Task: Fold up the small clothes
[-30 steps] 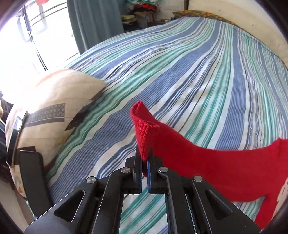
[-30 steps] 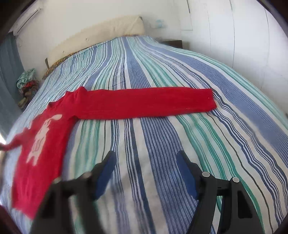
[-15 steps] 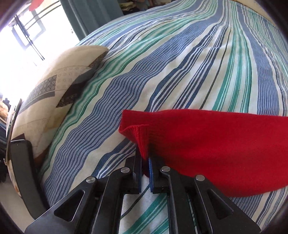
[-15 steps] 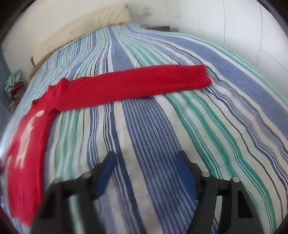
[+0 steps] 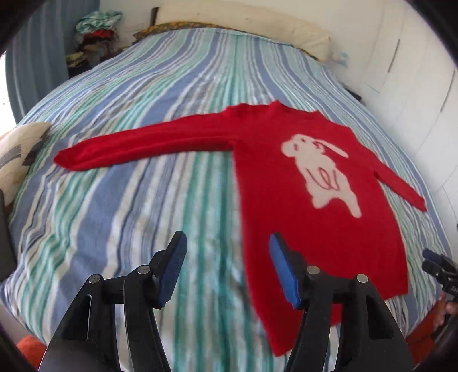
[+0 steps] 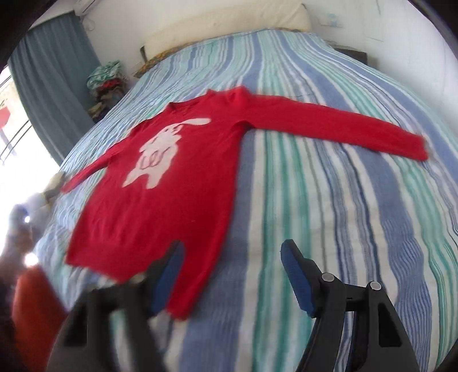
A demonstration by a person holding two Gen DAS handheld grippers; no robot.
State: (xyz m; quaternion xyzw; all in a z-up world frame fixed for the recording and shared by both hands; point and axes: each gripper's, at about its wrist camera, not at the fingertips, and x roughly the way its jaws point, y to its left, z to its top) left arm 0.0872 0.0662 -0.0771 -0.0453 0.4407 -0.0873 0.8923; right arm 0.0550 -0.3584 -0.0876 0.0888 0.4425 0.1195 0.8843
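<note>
- The left gripper (image 5: 227, 264) sits nearest the lens in the left wrist view, its blue-padded fingers spread wide and holding nothing, above the sweater's bottom hem and the bare sheet beside it.
- The right gripper (image 6: 232, 270) likewise has its fingers spread apart and empty, over the hem's other corner; its left finger is blurred.
- The red sweater (image 5: 315, 206) lies flat, front up, on the striped bedsheet (image 5: 143, 200), hem toward the grippers and neck away from them.
- A pale rabbit figure (image 5: 320, 171) shows on its chest.
- One sleeve (image 5: 143, 143) stretches straight out across the sheet; the other sleeve (image 6: 337, 126) reaches out the opposite way.
- A patterned cushion (image 5: 17, 154) rests at the bed's edge, near the first sleeve's cuff.
- Farther off, a cream pillow (image 6: 229, 25) lies at the head of the bed, and a heap of clothes (image 6: 106, 83) stands by the grey-blue curtain (image 6: 54, 85).
</note>
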